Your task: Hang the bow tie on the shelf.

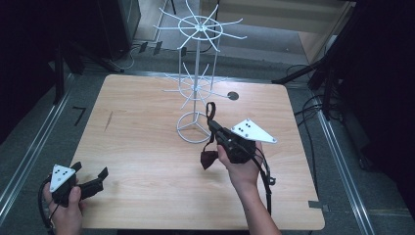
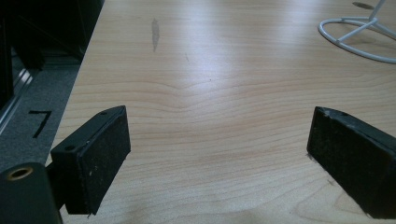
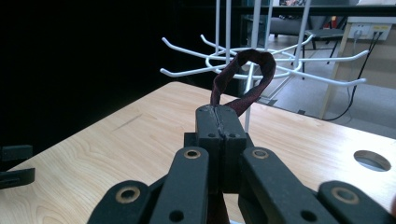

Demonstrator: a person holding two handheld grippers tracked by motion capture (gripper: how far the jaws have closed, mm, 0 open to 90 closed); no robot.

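Note:
A white wire rack (image 1: pixel 196 78) with two rings of hooks stands at the table's far middle. My right gripper (image 1: pixel 213 126) is just in front of its round base, lifted off the table and shut on a dark red bow tie. The strap loop (image 1: pixel 211 109) rises from the jaws, and the bow (image 1: pixel 208 159) hangs below the hand. In the right gripper view the shut jaws (image 3: pixel 219 122) hold the loop (image 3: pixel 243 77) up before the lower ring of hooks (image 3: pixel 299 70). My left gripper (image 1: pixel 90 171) rests at the table's near left corner, open (image 2: pixel 219 154) over bare wood.
The wooden table (image 1: pixel 147 142) has a round cable hole (image 1: pixel 233 96) behind the rack at the right. The rack's ring base (image 2: pixel 359 39) lies far ahead and to the right of the left gripper. Dark floor and cables surround the table.

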